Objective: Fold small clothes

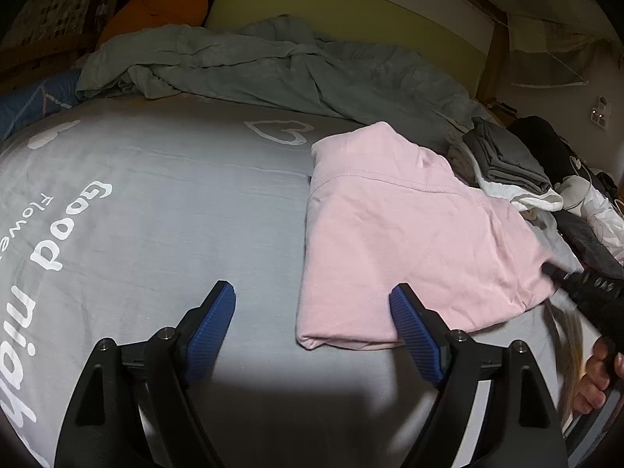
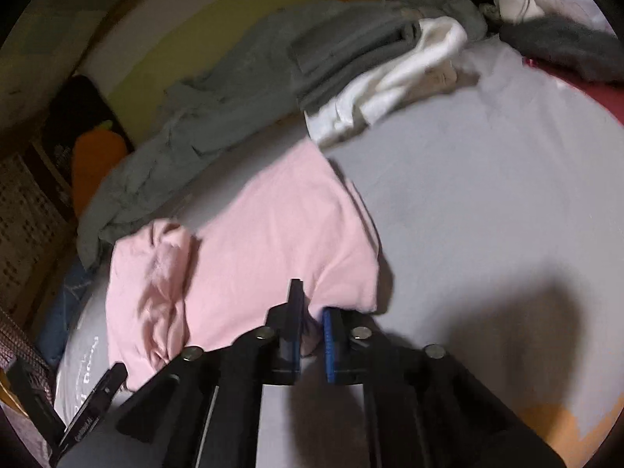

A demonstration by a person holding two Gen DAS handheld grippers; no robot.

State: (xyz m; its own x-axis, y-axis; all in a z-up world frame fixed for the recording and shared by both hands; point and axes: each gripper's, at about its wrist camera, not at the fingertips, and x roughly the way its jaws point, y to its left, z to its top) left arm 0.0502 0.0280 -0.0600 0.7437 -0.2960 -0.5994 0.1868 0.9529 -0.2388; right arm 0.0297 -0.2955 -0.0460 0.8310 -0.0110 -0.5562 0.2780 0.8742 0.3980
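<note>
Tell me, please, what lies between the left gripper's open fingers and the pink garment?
Only bare grey bedsheet, as the left wrist view shows; the left gripper hovers open just short of the pink garment.

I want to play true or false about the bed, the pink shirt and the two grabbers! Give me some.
1. The pink shirt lies on a grey sheet. True.
2. The left gripper is clamped on the shirt. False: its jaws stand open and hold nothing.
3. The right gripper pinches an edge of the pink shirt. True.
4. The sheet is plain. False: it has white words and a heart.
5. A folded grey garment sits on white cloth. True.
</note>
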